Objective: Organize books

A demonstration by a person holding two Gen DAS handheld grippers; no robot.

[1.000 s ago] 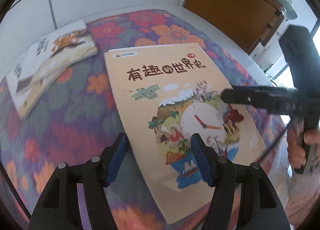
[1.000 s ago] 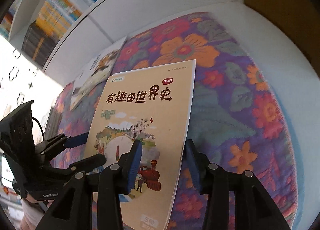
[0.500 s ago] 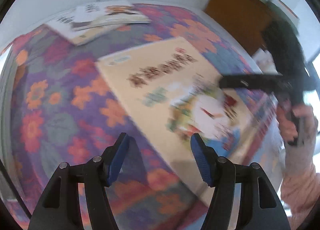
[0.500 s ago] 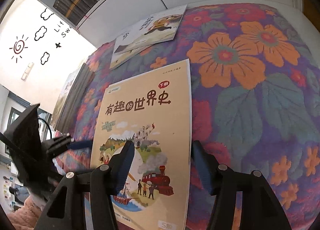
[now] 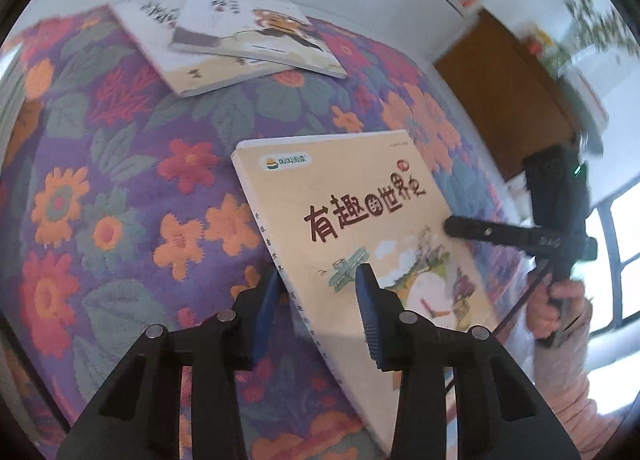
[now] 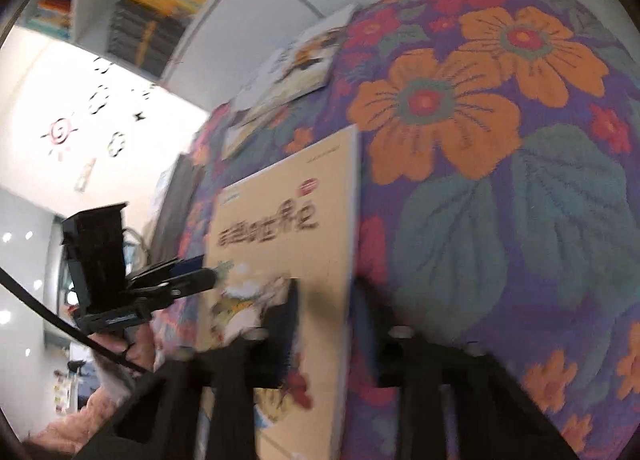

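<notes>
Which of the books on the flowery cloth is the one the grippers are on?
The tan book with the clock-and-train cover, held at both long edges by the left gripper and right gripper. The two white picture books lie untouched, overlapping, farther back.

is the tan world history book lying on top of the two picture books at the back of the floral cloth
No, the tan book sits nearer, apart from the two picture books, with bare floral cloth between them.
</notes>
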